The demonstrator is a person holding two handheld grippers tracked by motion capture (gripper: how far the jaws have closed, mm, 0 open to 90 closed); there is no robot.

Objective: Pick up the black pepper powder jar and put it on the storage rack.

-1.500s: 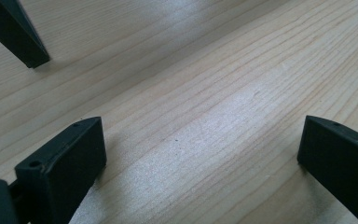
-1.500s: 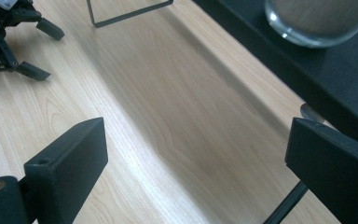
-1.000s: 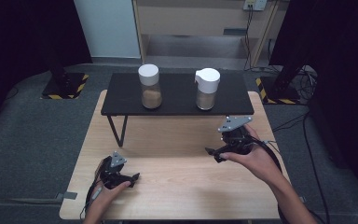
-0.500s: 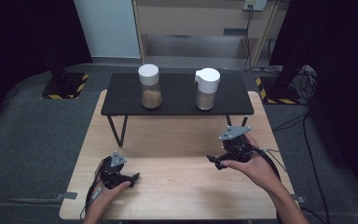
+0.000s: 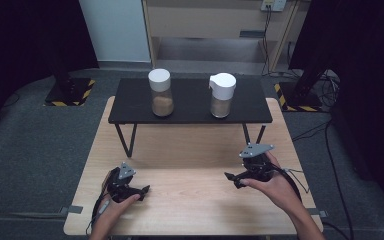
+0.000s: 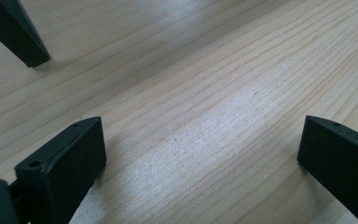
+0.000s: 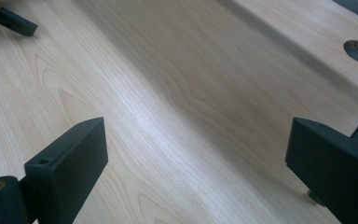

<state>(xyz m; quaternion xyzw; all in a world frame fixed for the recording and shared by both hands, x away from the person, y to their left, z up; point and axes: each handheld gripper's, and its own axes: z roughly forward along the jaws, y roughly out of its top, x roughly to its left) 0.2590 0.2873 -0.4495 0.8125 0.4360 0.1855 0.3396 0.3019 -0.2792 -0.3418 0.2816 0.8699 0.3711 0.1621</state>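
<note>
I am looking down on a pale wooden table from above, going left to right. At the near left, my left hand is holding the left gripper low over the tabletop, its tips pointing toward the right. In the left gripper view its two black jaws are standing spread wide with bare wood grain between them, gripping nothing.

At the near right, my right hand is holding the right gripper, its tips pointing left toward the table's middle. In the right gripper view its jaws are likewise standing wide apart over bare wood, pinching nothing.

Well beyond both grippers, a low black shelf is standing across the far half of the table. On it, toward the left, a jar with a round white lid is standing upright, its long axis vertical. Toward the right, a jar with a white spouted lid is also standing upright. Both are holding brown contents.
</note>
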